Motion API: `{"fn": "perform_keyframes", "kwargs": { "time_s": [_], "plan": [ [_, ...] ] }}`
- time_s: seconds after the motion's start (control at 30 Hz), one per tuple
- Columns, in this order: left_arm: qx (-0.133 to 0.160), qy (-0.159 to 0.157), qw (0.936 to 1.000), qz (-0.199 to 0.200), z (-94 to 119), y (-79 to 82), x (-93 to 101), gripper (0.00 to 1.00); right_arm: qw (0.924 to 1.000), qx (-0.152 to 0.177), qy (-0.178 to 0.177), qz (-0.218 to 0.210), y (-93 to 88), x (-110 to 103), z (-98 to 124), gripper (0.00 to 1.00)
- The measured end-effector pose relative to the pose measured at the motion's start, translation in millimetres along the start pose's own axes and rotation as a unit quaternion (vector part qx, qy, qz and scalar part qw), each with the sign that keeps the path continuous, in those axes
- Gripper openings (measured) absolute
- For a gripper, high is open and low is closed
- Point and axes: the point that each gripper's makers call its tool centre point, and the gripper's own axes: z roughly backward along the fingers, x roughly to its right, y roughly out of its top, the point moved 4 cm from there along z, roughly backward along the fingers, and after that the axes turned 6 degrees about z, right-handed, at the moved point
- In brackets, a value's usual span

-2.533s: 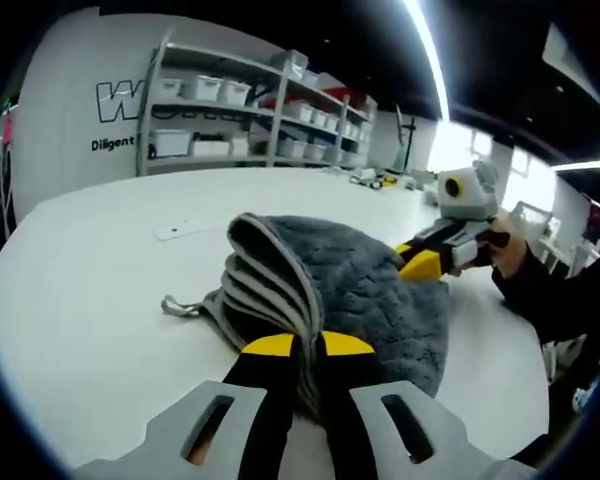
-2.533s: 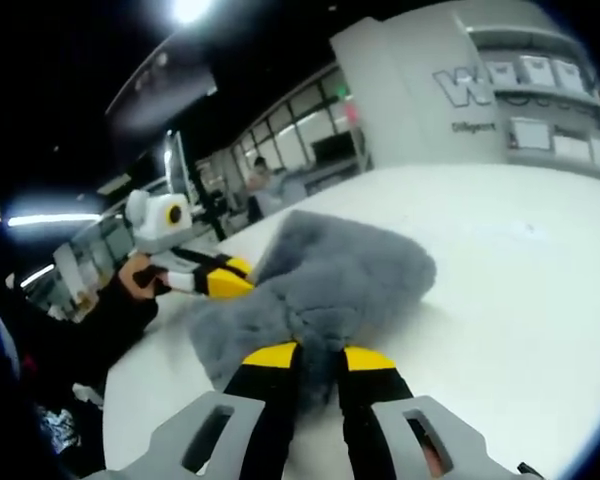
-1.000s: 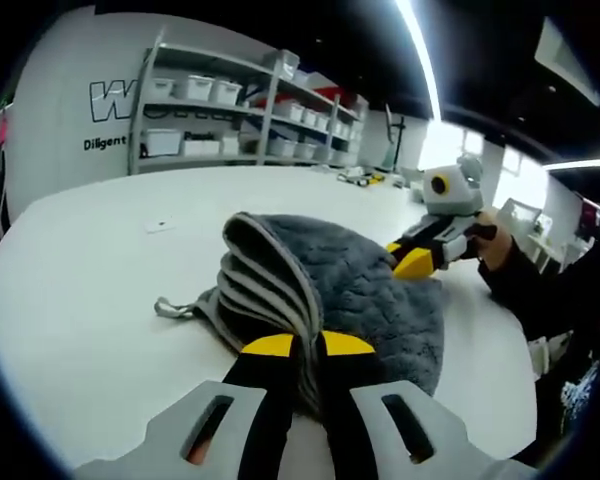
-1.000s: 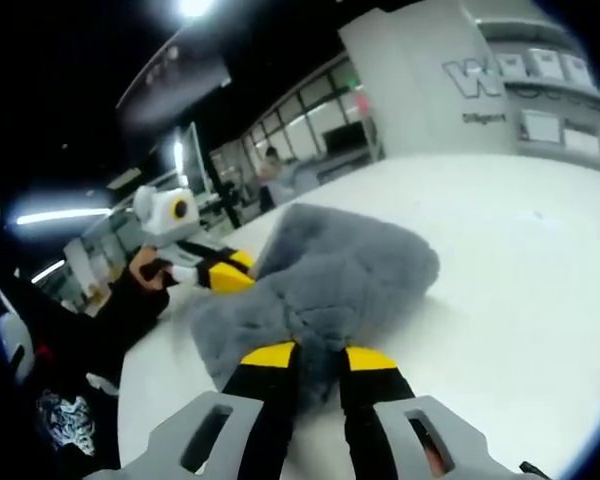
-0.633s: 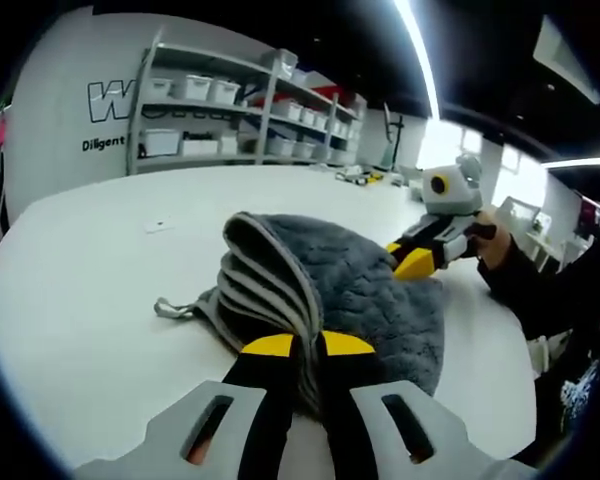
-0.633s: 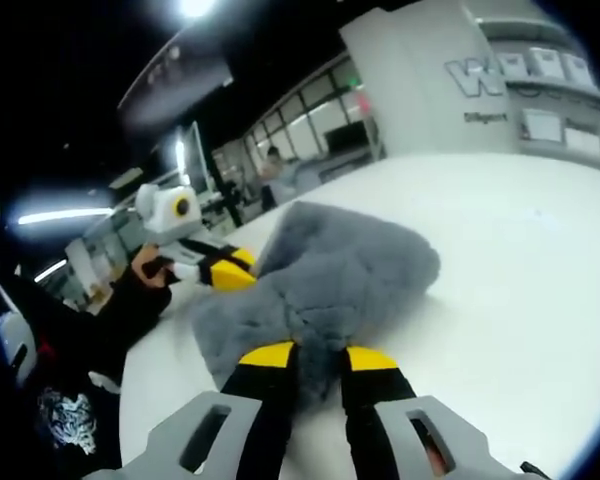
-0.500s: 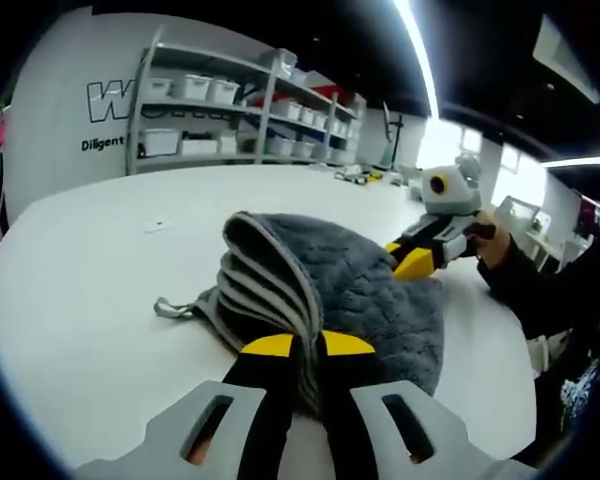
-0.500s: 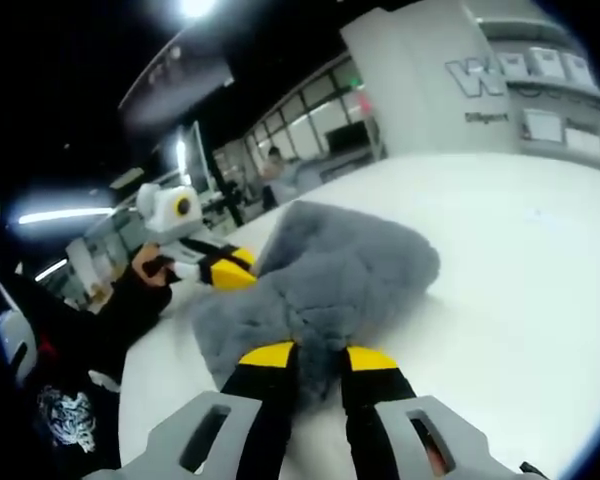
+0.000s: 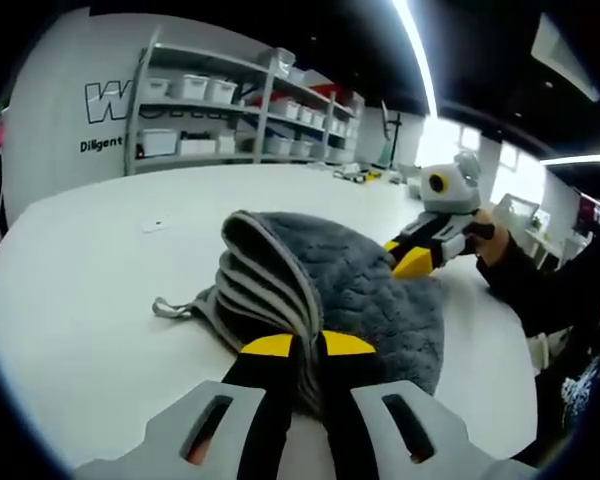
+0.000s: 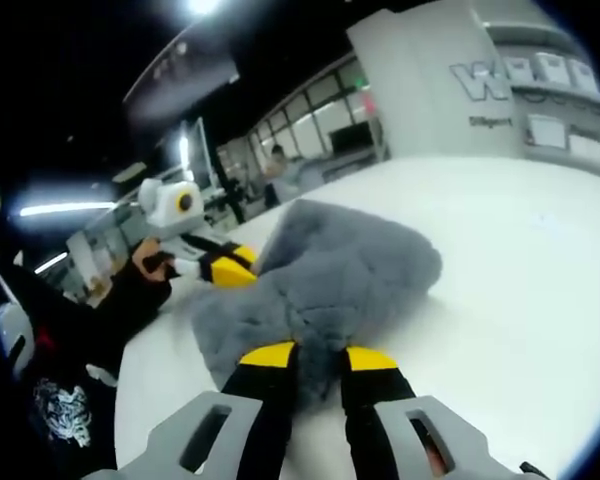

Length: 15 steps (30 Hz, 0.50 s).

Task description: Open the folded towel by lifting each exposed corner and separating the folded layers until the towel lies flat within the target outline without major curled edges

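Towel (image 9: 370,290) sits bunched on the table (image 9: 90,260), and I have my left gripper (image 9: 298,348) and right gripper (image 10: 318,357) each clamped on an edge. Uneven pulling could slip a pinch or drag the heap. I can't see the layers inside or any target outline.

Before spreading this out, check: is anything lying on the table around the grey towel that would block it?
Nothing visible does. The table around the towel looks bare; both tools already grip it.
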Motion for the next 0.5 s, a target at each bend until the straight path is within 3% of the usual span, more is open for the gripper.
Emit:
{"fn": "perform_keyframes", "kwargs": {
  "time_s": [0.33, 0.5],
  "plan": [
    [0.008, 0.003, 1.0000, -0.003, 1.5, 0.7, -3.8, 0.11, 0.9999, 0.003, -0.003, 0.011, 1.3, 0.3, -0.1, 0.14],
    [0.011, 0.017, 0.9998, -0.009, 2.7, 0.6, -8.2, 0.21, 0.9999, 0.005, -0.004, 0.013, 2.6, 1.7, 0.5, 0.15]
  ]
}}
